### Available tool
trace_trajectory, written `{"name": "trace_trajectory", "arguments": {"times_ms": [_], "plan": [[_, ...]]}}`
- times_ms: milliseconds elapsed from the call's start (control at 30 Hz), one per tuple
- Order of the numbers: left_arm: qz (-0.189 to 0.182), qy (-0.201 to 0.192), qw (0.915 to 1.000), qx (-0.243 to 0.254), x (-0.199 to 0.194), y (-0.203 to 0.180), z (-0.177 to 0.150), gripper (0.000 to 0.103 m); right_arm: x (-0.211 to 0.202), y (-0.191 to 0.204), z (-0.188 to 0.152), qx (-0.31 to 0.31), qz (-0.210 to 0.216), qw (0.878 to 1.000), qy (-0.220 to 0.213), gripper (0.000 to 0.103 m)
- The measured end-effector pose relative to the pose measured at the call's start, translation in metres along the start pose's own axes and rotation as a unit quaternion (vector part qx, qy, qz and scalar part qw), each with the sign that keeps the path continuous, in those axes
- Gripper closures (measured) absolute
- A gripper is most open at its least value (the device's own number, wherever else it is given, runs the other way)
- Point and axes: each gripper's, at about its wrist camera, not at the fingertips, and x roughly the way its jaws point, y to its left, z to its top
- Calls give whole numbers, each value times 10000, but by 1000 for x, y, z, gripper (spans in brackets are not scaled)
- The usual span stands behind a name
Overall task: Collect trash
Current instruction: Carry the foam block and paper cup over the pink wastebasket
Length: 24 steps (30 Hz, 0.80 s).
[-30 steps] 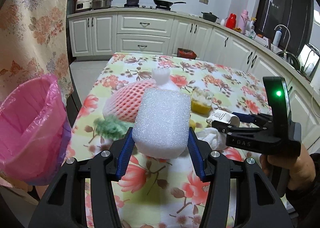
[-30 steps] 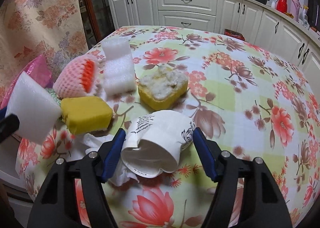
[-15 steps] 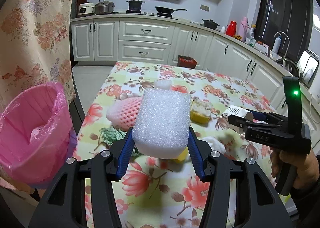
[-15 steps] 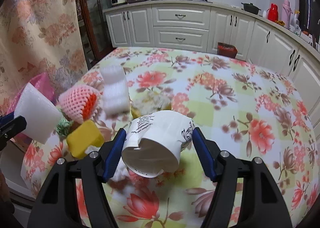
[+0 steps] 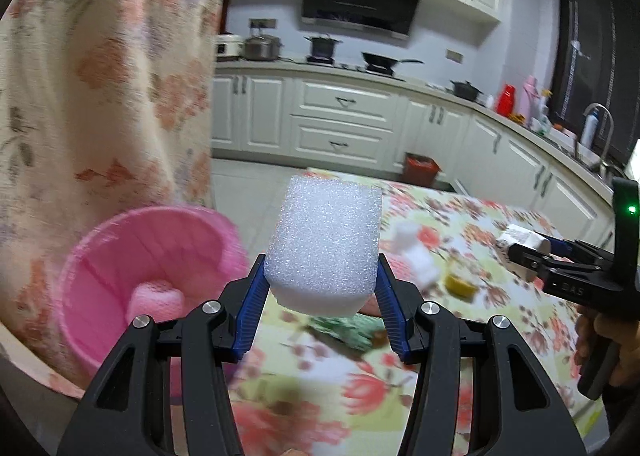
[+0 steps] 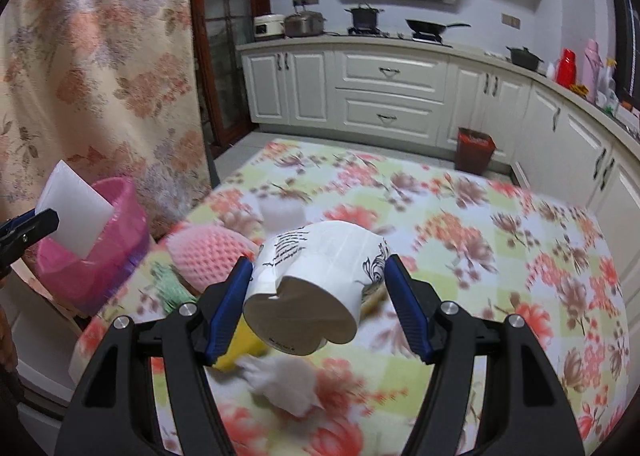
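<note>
The left hand-held gripper (image 5: 322, 296) is clamping a white foam block (image 5: 325, 246) between its blue pads, partly closed on the block's lower sides, and is holding it in the air above the near edge of the bench (image 5: 500, 320). Just to the left of the block, the pink-lined trash bin (image 5: 120, 256) is standing beside the bench, in front of a flowered curtain (image 5: 100, 75), with a pale pink piece of foam (image 5: 156, 298) lying inside it.

The right hand-held gripper (image 6: 320, 292) is gripping a crumpled white paper cup (image 6: 316, 284) at about half its spread, the cup lying on its side with its dented base facing the camera, clear of the floral cloth. Below it on the bench a crumpled white tissue (image 6: 286, 380) and a yellow sponge (image 6: 238, 344) are lying, the sponge partly hidden behind the left pad. Further left, a pink foam fruit net (image 6: 208, 254) and a green scrap (image 6: 170, 288) are sitting near the bench edge, and a white foam piece (image 6: 282, 211) is lying beyond the cup.

In the right wrist view the foam block is showing at the far left, in front of the bin's rim. A person's hand (image 5: 612, 344) is holding the right tool's handle at the edge of the left view
</note>
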Motion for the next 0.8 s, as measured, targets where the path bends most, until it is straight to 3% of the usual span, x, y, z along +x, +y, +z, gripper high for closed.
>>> {"name": "trace_trajectory", "arguments": {"times_ms": [533, 800], "plan": [[859, -305, 9947, -481, -31, 91, 11, 54, 19, 105, 57, -647, 751, 9948, -252, 37], [1125, -341, 9911, -623, -40, 117, 9, 54, 33, 165, 77, -932, 1221, 9877, -292, 37]]}}
